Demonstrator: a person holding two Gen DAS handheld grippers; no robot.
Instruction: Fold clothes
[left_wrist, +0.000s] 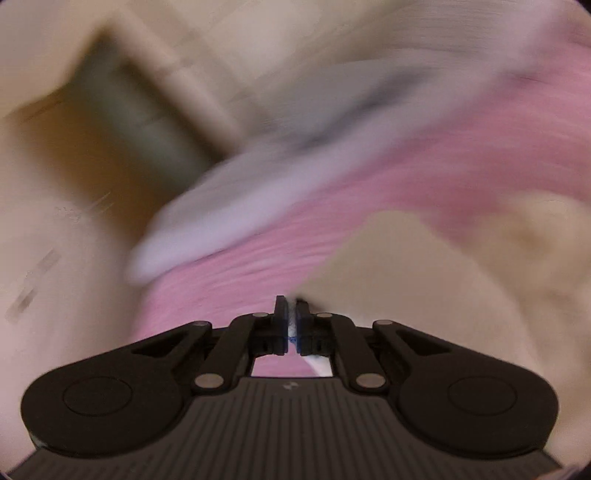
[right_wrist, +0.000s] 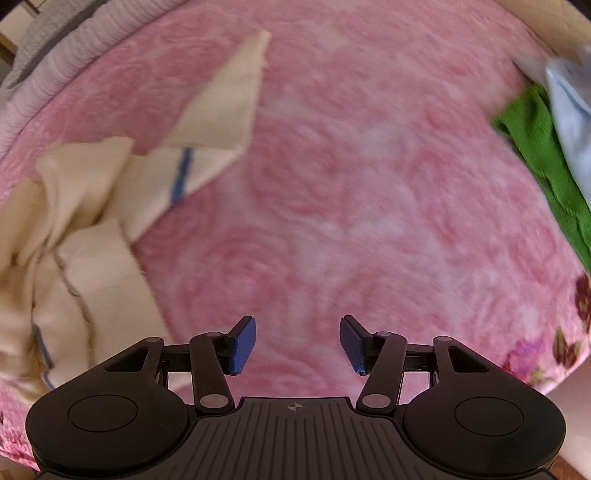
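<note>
while left gripper (left_wrist: 291, 321) pinches cream garment (left_wrist: 424, 280), pink blanket (right_wrist: 332, 184) broadly bare

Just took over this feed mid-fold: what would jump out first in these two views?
The pink blanket fills the right wrist view, with a crumpled cream garment at its left and a green cloth at the right edge. The right gripper hangs open above bare blanket. In the blurred left wrist view, the left gripper is shut on a pale fold of cloth.
</note>
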